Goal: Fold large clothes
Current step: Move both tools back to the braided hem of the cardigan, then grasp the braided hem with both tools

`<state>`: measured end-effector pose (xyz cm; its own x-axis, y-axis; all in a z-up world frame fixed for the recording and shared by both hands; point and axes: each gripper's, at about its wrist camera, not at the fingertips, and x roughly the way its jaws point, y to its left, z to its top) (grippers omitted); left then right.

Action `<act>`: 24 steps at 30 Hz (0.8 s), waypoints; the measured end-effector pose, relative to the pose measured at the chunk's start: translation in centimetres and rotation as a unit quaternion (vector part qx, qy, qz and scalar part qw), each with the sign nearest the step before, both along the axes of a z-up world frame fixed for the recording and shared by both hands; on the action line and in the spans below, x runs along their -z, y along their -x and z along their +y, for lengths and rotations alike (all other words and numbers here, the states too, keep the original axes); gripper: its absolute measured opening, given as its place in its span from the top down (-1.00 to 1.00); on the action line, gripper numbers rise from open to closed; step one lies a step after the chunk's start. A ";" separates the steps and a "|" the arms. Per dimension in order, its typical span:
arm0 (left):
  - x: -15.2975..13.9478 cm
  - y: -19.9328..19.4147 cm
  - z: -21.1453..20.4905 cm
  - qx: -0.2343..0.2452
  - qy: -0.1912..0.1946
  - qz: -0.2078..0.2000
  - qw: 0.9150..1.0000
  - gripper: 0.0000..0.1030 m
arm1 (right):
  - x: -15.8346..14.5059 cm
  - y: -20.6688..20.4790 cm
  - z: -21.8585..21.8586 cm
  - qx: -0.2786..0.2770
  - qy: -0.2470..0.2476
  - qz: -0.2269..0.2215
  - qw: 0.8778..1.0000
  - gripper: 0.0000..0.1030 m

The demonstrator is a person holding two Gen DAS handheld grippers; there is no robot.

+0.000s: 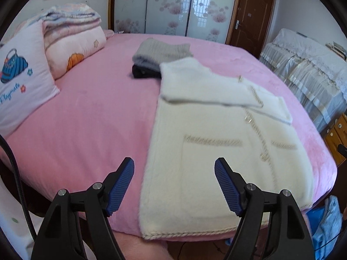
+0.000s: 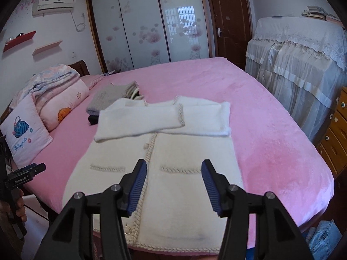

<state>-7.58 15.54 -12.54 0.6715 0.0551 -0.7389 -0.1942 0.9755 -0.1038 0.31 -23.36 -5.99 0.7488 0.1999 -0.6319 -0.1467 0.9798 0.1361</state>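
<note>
A home bedroom: a pink-covered bed (image 2: 271,130), pillows (image 1: 23,78), sliding wardrobe (image 2: 138,28) and wall air conditioner (image 2: 54,4).

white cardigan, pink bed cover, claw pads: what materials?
White cardigan: looks like fuzzy, fleecy knit, matte, with a twisted cord trim along placket, pockets and hem.
Pink bed cover: seemingly plush fleece or velvet; a soft sheen and darker brushed patches show in the nap.
Pads of the left claw: blue, finely ribbed, probably rubber or soft plastic, on black matte plastic arms.
</note>
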 end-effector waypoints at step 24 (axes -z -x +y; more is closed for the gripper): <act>14.6 1.4 3.7 0.066 0.081 0.119 0.987 -0.52 | 19.0 0.4 -11.0 0.027 -0.038 0.210 0.977 0.00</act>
<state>-8.97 19.26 -27.16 0.4714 -0.1541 -0.8683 -0.1038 0.9681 -0.2281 -0.09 -34.35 -24.94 0.4384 0.2258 -0.8700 -0.0106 0.9692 0.2462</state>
